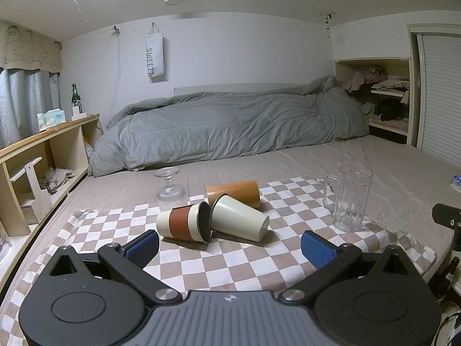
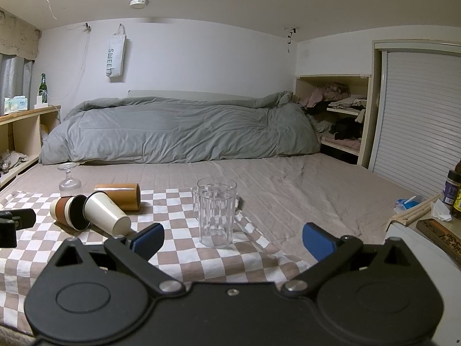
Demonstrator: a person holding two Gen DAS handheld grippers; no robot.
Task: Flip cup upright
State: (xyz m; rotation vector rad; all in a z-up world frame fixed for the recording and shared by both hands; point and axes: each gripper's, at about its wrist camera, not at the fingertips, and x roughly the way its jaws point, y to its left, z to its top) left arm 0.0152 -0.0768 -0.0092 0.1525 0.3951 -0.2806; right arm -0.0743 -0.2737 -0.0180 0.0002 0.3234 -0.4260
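Note:
Three cups lie on their sides on a checkered cloth (image 1: 219, 262): a cream cup with a brown sleeve (image 1: 184, 221), a plain cream cup (image 1: 239, 218) and an orange-brown cup (image 1: 234, 193) behind them. They also show in the right wrist view: sleeved cup (image 2: 67, 212), cream cup (image 2: 106, 216), orange cup (image 2: 119, 195). A clear mug (image 1: 350, 197) (image 2: 215, 212) stands upright. A stemmed glass (image 1: 170, 186) (image 2: 68, 178) stands upside down. My left gripper (image 1: 230, 246) is open, just short of the lying cups. My right gripper (image 2: 233, 240) is open, the clear mug just ahead between its fingers.
A grey duvet (image 1: 230, 124) lies across the back of the bed. A wooden shelf (image 1: 43, 144) with a green bottle (image 1: 75, 93) runs along the left. A side surface (image 2: 432, 225) with jars stands at the right. Open shelves with clothes (image 2: 340, 115) are at back right.

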